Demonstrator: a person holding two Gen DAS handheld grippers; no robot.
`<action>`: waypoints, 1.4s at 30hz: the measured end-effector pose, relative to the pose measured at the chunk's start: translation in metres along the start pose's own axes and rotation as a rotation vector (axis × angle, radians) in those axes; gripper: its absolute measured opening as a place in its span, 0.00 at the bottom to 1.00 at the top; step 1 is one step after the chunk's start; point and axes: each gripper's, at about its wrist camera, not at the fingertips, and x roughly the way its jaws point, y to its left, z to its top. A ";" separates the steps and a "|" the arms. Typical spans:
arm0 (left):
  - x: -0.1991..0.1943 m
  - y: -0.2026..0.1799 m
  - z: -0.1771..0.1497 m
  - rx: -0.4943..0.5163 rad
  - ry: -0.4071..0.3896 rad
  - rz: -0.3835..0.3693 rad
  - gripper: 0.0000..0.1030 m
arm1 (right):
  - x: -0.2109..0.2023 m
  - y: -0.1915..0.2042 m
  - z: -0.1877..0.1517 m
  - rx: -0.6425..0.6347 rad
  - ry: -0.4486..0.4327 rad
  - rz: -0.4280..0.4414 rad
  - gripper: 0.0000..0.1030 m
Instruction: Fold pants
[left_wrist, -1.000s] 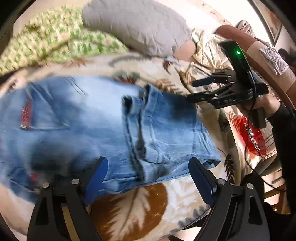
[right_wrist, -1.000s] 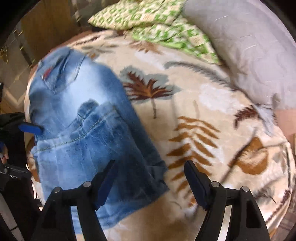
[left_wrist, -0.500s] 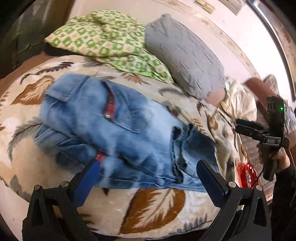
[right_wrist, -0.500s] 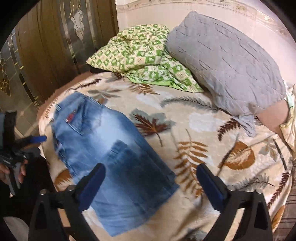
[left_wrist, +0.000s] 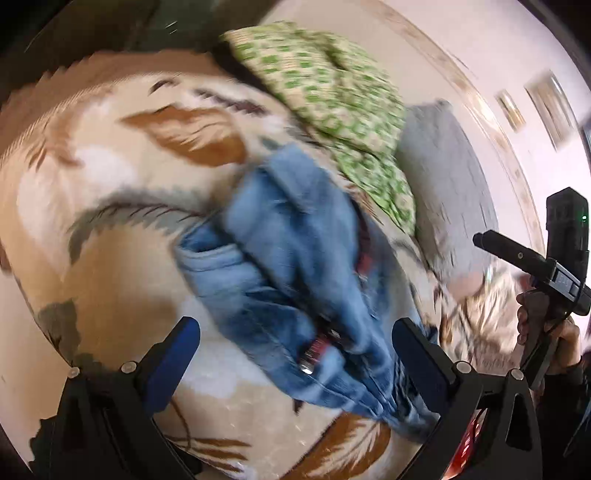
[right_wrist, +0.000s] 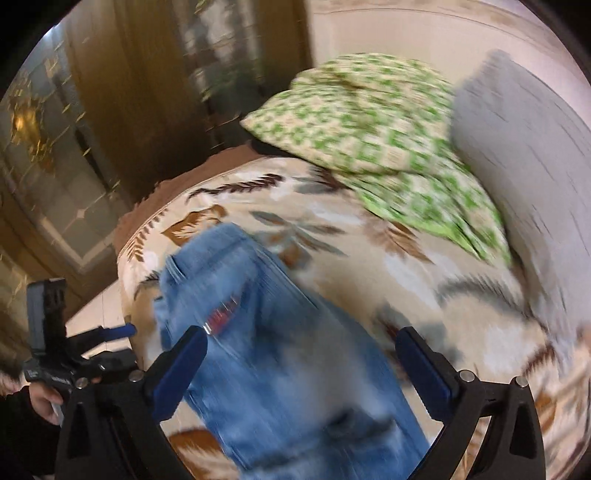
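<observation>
Blue jeans are lying folded on the bed, long axis running diagonally from upper left to lower right in both wrist views; which end is the waistband is blurred, though a red tag is showing near the upper part. A leaf-print blanket is covering the bed, with a green checked pillow and a grey pillow sitting at the far side and wood panelling standing behind. The left gripper is hovering above the jeans, jaws spread wide, holding nothing. The right gripper is likewise hanging wide open over the jeans, pads clear of the denim.
</observation>
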 end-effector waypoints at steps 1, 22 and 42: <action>0.003 0.009 0.002 -0.035 -0.004 0.001 1.00 | 0.011 0.010 0.012 -0.033 0.015 -0.002 1.00; 0.052 0.021 0.022 -0.101 -0.102 -0.013 1.00 | 0.196 0.084 0.126 -0.129 0.405 -0.002 0.99; 0.040 0.016 0.013 0.009 -0.140 0.030 0.28 | 0.229 0.112 0.116 -0.289 0.565 -0.088 0.21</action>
